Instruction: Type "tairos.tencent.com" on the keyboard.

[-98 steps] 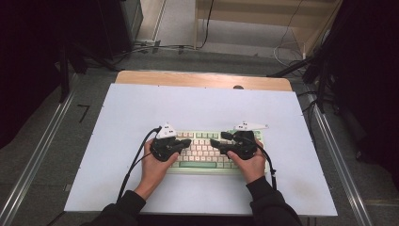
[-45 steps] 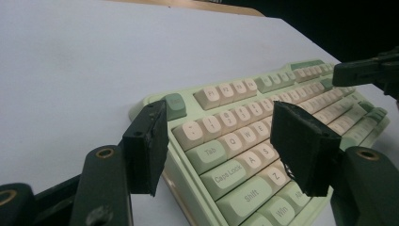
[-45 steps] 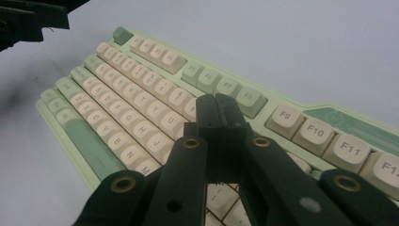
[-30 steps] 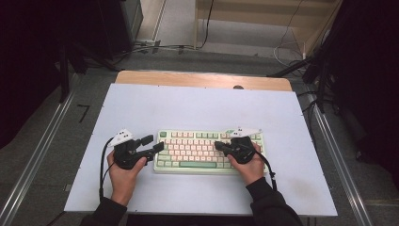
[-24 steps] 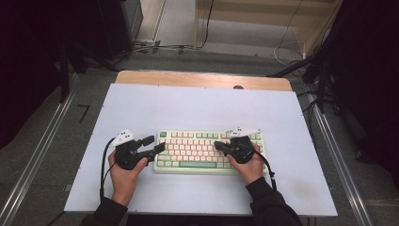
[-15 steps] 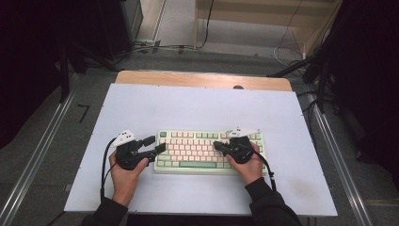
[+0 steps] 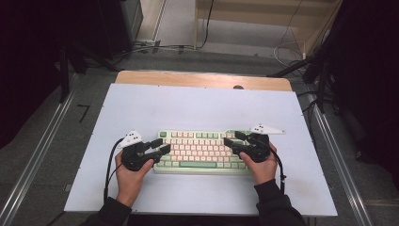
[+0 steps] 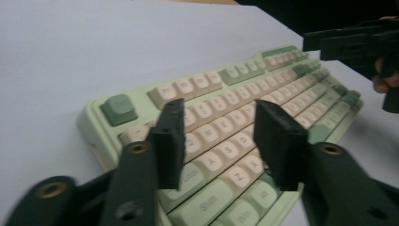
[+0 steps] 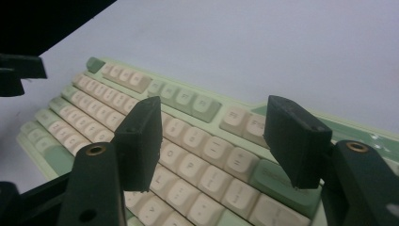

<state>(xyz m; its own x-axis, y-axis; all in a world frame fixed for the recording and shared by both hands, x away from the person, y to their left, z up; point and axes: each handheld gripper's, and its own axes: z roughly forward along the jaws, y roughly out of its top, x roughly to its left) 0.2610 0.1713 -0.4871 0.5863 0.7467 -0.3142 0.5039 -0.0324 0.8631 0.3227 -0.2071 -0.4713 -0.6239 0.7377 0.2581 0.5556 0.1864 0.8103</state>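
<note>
A: Nearest the person, the left hand-held gripper (image 7: 161, 147) sits at the keyboard's (image 7: 202, 151) left end, and the right hand-held gripper (image 7: 232, 140) at its right end.

B: And the keyboard itself?

A: Pale green case, cream keys, darker green keys at the corners and edges (a compact layout). It lies flat on the white surface (image 7: 188, 106), near the person's edge, about midway across.

B: Are the jaws on anything?

A: No. The left jaws have just been closing and stand partly apart over the left keys, gripping nothing. The right jaws have just been opening and stand wide over the right keys, also holding nothing.

B: What do the close views add?

A: The left gripper view shows letters on the keycaps and the right hand-held gripper farther off, at upper right. The high view shows the wooden strip (image 7: 202, 80) along the surface's far edge.
</note>
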